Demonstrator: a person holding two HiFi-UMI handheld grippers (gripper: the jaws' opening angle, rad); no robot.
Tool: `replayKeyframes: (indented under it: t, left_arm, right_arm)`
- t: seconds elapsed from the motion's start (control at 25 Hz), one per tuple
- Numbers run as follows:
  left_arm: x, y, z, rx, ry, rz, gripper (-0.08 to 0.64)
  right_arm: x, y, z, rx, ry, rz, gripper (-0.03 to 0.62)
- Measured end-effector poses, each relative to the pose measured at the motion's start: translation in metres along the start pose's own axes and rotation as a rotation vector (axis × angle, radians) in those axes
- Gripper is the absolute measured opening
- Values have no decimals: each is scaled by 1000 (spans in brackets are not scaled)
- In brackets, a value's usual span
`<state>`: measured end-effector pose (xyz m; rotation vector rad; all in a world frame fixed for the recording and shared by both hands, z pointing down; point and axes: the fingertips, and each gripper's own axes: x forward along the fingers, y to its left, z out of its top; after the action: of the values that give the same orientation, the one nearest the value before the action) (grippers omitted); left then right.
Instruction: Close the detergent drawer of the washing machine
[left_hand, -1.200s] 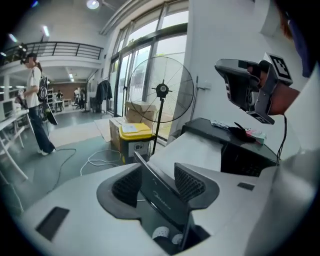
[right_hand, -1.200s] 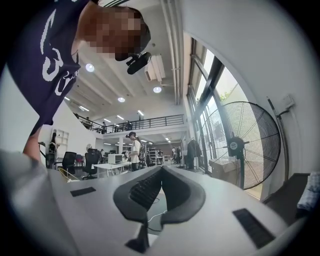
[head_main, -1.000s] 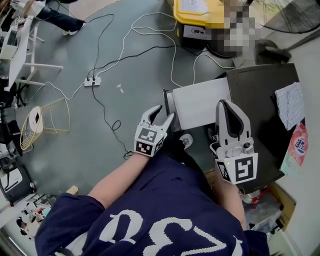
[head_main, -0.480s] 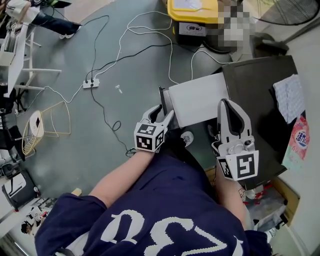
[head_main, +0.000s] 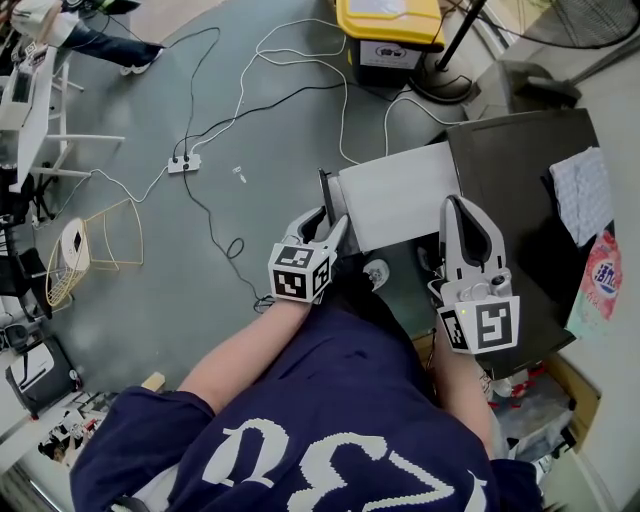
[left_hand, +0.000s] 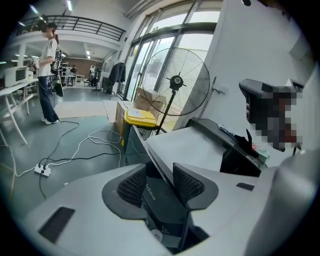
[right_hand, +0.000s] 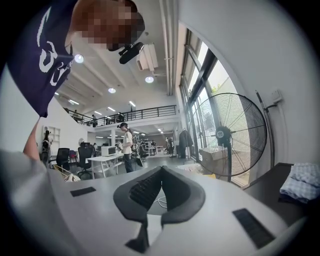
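The washing machine (head_main: 520, 200) has a dark top and stands at the right of the head view. Its white detergent drawer (head_main: 400, 195) is pulled out to the left and ends in a dark front panel (head_main: 326, 200). My left gripper (head_main: 330, 222) sits at that panel. In the left gripper view the panel's edge (left_hand: 162, 172) runs between the pads of this gripper (left_hand: 159, 175), whose jaws are closing without clearly pressing on it. My right gripper (head_main: 462, 208) is shut on nothing beside the drawer, over the machine's front edge. It (right_hand: 161, 172) points level into the hall.
White and black cables and a power strip (head_main: 185, 162) lie on the grey floor left of the drawer. A yellow box (head_main: 390, 20) stands beyond it. A wire basket (head_main: 95, 250) sits far left. A folded cloth (head_main: 578, 205) and a detergent packet (head_main: 600, 285) rest on the machine. A floor fan (left_hand: 175, 82) stands behind.
The left gripper's jaws have narrowed a little around the drawer's front panel, and the gripper has rolled slightly. The right gripper has drifted a little lower in the picture, still shut.
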<state>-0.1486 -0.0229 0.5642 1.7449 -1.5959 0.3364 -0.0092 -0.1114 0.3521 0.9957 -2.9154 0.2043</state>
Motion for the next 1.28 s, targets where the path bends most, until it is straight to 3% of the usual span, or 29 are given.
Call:
replayKeyframes:
  t: [0.68, 0.96, 1.28]
  left_arm:
    - [6, -11, 15, -34, 0, -48, 172]
    - [35, -52, 27, -11, 10, -148, 184]
    - [51, -73, 33, -5, 27, -161, 185]
  right_arm:
    - [-10, -18, 3, 0, -2, -70, 17]
    - [-22, -31, 1, 4, 1, -118, 17]
    - [-45, -51, -2, 10, 3, -183, 16]
